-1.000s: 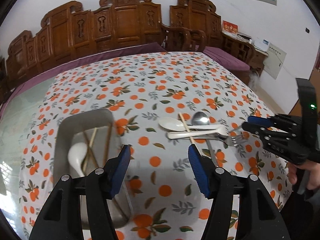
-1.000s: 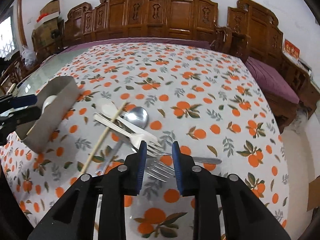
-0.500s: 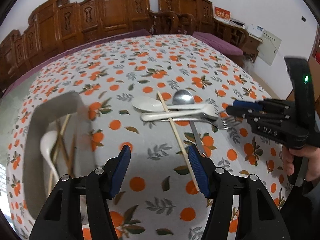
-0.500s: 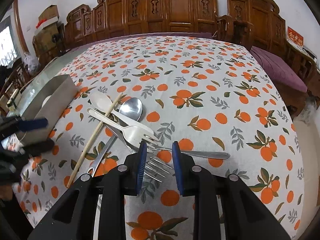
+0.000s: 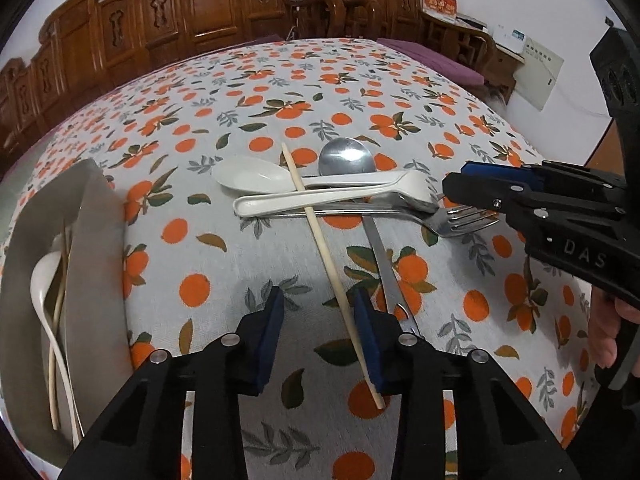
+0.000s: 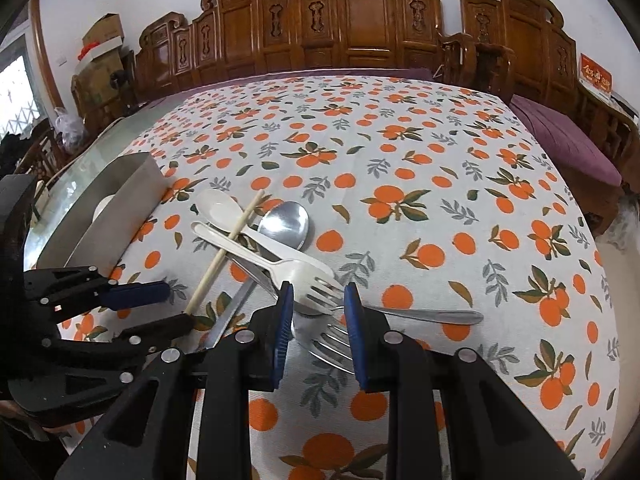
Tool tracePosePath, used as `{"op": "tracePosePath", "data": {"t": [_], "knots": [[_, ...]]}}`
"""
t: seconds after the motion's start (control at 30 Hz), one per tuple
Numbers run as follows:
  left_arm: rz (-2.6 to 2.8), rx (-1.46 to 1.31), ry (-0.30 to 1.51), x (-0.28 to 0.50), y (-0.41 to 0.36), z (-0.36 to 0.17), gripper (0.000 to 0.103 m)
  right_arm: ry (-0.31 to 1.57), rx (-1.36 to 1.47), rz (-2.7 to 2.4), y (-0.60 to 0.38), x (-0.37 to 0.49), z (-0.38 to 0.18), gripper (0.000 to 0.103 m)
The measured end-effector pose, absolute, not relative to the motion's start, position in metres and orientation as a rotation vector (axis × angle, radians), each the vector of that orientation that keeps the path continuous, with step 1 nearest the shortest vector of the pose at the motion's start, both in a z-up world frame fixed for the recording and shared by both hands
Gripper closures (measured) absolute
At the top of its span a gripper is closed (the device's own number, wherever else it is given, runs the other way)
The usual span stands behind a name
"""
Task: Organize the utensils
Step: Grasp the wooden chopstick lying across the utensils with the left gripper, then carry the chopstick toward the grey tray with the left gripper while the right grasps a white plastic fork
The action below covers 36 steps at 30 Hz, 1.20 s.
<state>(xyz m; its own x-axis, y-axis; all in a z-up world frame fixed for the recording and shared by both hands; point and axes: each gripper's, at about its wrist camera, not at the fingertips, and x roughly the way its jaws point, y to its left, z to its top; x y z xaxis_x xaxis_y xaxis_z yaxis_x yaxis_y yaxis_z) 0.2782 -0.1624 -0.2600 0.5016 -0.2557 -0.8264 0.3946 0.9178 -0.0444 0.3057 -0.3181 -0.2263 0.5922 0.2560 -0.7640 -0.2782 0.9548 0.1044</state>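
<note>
A pile of utensils lies on the orange-print tablecloth: a wooden chopstick (image 5: 325,256), a white plastic spoon (image 5: 250,176), a white plastic fork (image 5: 320,199), a metal spoon (image 5: 347,156) and a metal fork (image 5: 460,220). My left gripper (image 5: 318,312) is open, its fingers either side of the chopstick's near end. My right gripper (image 6: 316,308) is open around the tines of the white fork (image 6: 308,284) and the metal fork (image 6: 328,344). A grey tray (image 5: 94,240) on the left holds a white spoon (image 5: 44,280) and chopsticks.
Carved wooden chairs (image 6: 360,24) line the table's far side. The tray (image 6: 132,192) stands left of the pile in the right wrist view. A second metal handle (image 6: 432,314) lies to the right of the forks. A purple cushion (image 6: 560,140) lies beyond the right table edge.
My left gripper has swung right from above the tray to the chopstick's near end and narrowed. My right gripper has closed in on the fork tines.
</note>
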Motion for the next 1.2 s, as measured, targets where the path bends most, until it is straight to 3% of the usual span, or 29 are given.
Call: {"op": "tracePosePath", "data": {"t": [0.1,0.23,0.37,1.03,1.13,1.2], "knots": [[-0.385,0.17,0.964,0.278,-0.161,-0.261,0.098,0.879,-0.045,0.324,-0.313,0.305,-0.226,0.075],[-0.384,0.146,0.988,0.28,-0.151,-0.26,0.099,0.881,-0.085,0.33,-0.305,0.308,-0.231,0.075],[-0.382,0.134,0.983,0.279,-0.144,-0.256,0.099,0.881,-0.109,0.342,-0.295,0.313,-0.234,0.065],[-0.399,0.141,0.977,0.275,-0.146,-0.252,0.099,0.897,-0.175,0.3,-0.281,0.335,-0.245,0.065],[-0.401,0.144,0.974,0.275,-0.146,-0.252,0.099,0.896,-0.174,0.293,-0.282,0.336,-0.244,0.074],[-0.403,0.145,0.97,0.274,-0.146,-0.251,0.099,0.892,-0.173,0.286,-0.284,0.336,-0.243,0.087]]}}
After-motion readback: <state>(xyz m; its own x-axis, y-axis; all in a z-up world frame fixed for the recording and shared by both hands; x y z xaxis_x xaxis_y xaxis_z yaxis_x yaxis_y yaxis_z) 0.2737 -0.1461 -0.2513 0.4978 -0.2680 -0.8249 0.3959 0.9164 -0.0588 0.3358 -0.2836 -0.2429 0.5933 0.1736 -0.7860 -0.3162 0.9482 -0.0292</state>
